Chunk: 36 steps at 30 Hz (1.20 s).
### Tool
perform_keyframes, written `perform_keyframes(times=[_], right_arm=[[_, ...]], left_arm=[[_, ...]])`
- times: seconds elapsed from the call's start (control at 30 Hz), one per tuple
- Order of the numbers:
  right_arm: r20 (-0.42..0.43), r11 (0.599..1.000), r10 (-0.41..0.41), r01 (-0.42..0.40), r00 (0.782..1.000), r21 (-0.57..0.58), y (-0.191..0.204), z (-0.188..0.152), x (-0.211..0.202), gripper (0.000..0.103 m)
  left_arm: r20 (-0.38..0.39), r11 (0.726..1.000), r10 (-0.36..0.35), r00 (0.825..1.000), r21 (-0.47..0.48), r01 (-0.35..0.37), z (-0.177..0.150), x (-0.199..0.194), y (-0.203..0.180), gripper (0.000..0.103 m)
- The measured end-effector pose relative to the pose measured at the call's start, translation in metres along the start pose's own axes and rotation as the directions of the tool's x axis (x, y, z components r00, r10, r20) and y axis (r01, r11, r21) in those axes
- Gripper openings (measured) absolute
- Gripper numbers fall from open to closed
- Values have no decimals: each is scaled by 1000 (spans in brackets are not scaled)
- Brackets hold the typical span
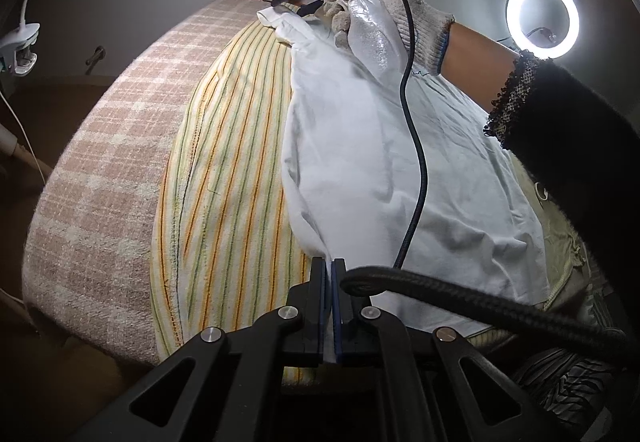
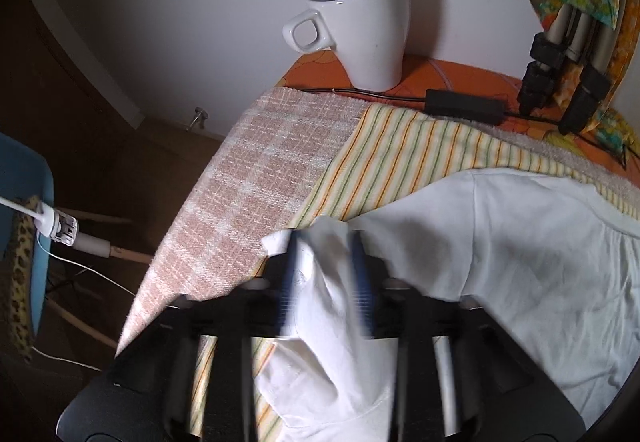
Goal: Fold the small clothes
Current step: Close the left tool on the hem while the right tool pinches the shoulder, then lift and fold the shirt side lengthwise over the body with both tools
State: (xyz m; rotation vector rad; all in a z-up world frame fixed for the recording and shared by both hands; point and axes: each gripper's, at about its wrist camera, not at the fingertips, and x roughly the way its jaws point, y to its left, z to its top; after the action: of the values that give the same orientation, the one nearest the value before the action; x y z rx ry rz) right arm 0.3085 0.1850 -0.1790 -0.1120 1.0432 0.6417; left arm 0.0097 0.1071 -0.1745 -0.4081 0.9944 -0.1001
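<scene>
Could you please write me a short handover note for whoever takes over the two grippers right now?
Left gripper: shut on the near edge of the white garment.
Right gripper: fingers apart with a fold of the same garment between them; the view is blurred, so the grip is uncertain.
The garment lies across the striped towel on the pink checked cloth. A white mug stands at the far edge.
Done: both ends taken up. Left: make the fold, lay it flat.
</scene>
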Motion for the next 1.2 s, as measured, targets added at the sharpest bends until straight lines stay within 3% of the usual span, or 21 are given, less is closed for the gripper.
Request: perform_keyframes(times=[0.03,0.13,0.23,0.3,0.4,0.43,0.47,0.77,1.03,1.2], right_arm=[[10,1000,2,-2,1000,-7,3,0,0,59],[-7,998,-15,15,1000,-69,18,-3,9,59],[-21,980,-126,121,992,-161,33,-8,25,58],[-27,970,-161,153,987,-190,35,-11,33,47],[-1,960,-195,191,981,-205,34,-10,32,18],[-4,963,-193,188,981,-193,30,-8,29,10],[-5,967,-180,176,984,-181,25,-5,27,8],[92,998,-38,41,995,-37,-28,11,-22,7],[216,996,62,-75,974,50,-76,6,-63,7],[256,986,54,-92,965,141,-118,-8,-83,7]], left_arm=[[0,1000,1,1000,2,-1,0,0,0,0],[-5,1000,6,1000,4,-6,0,2,-1,0],[-10,1000,12,1000,3,-12,0,4,0,0],[-10,1000,14,1000,3,-14,0,4,0,0],[-6,1000,9,1000,7,-9,0,4,-2,0],[-4,1000,9,1000,12,-9,0,3,-3,0],[0,1000,9,1000,16,-9,0,3,-5,0],[37,997,-19,999,69,16,2,-7,-28,0],[55,984,-58,997,172,48,5,-10,-72,0],[24,973,-75,997,220,68,4,3,-99,0]])
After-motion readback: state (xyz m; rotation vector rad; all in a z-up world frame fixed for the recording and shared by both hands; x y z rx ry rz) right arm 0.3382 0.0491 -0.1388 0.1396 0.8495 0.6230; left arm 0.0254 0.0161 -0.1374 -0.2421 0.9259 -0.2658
